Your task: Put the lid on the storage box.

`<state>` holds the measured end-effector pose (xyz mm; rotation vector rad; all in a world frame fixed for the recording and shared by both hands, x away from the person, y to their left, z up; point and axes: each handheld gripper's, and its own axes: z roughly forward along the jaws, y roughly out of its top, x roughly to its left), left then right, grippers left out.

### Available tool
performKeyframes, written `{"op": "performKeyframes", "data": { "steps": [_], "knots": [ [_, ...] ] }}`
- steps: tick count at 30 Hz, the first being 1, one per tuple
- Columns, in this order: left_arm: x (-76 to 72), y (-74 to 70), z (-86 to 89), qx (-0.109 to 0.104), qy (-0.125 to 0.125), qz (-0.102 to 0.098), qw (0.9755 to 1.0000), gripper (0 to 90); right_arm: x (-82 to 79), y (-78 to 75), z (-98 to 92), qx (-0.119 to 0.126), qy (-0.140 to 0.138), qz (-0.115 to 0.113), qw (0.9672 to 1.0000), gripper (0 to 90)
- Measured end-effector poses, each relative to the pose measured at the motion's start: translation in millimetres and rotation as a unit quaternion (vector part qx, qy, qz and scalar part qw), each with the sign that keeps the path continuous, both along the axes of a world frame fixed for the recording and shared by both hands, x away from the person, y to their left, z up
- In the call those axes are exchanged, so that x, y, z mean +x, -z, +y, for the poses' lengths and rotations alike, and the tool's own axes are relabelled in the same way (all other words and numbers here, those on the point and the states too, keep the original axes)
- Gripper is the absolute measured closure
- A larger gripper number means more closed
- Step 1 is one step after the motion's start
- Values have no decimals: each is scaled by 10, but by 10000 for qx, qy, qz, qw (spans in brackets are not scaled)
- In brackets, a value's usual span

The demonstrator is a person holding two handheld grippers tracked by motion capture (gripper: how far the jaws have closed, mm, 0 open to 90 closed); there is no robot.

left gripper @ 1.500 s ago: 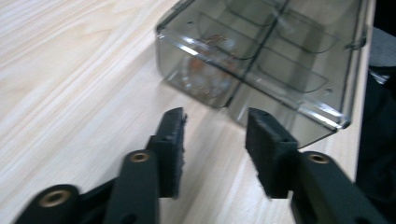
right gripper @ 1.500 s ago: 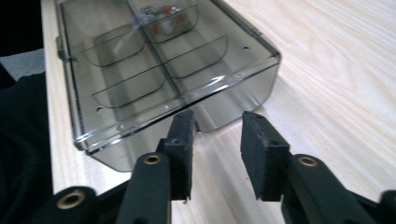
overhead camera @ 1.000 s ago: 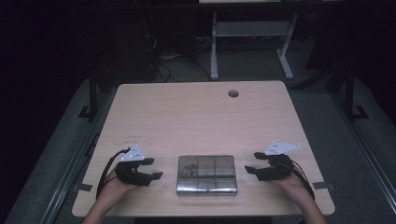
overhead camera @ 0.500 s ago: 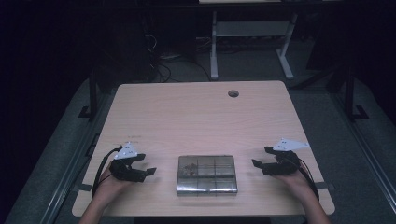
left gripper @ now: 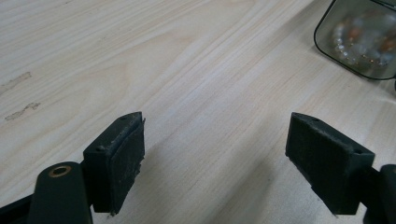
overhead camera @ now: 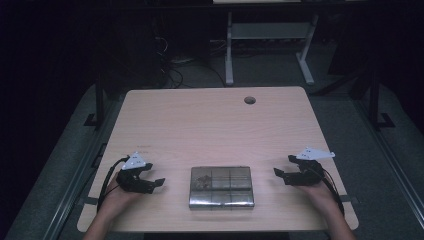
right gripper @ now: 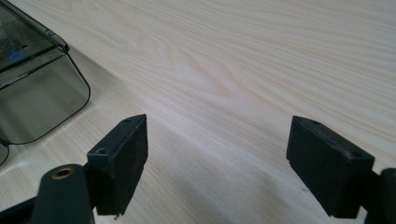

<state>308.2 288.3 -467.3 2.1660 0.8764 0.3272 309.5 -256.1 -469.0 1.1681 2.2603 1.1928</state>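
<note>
On the pale wood-grain worktop point(overhead camera: 210, 125), lit while the room around it is lying in near darkness, a single clear compartment box point(overhead camera: 221, 186) is sitting near the 6 o'clock edge, midway between the two tools. A round cable hole point(overhead camera: 249, 100) is showing toward 1 o'clock on the worktop, and two faint scuff marks point(left gripper: 18, 95) are visible on the wood in the left gripper view. Beyond the 12 o'clock edge a white-legged desk frame point(overhead camera: 265, 45) is standing on grey carpet, with a tangle of cables point(overhead camera: 175, 65) lying on the floor at about 11 o'clock.

Counted: one box, two tools, two hands, one hole.

The box is looking smoky and transparent, with rounded corners and a lid; six compartments in two rows of three are showing from above. Small beads or similar bits are showing through its corner in the left gripper view point(left gripper: 364, 39), too blurred to identify. In the right gripper view its side wall point(right gripper: 39, 100) is appearing grey and glossy.

The left tool point(overhead camera: 161, 182) is resting at 9 o'clock of the box, well apart from it, jaws wide and gripping nothing; they have just been opening. The right tool point(overhead camera: 280, 174) is lying at 3 o'clock of the box, also apart, jaws likewise wide, just opened further, with bare wood between them.
</note>
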Motion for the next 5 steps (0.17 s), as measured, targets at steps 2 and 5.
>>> {"op": "performKeyframes", "data": {
  "steps": [2,5],
  "knots": [
    [1,0,2,-12,-1,2,10000,192,-3,-2,1,13,9,-1,10000,202],
    [4,-1,3,-8,3,-2,10000,192,1,0,-6,21,4,-19,10000,201]
  ]
}}
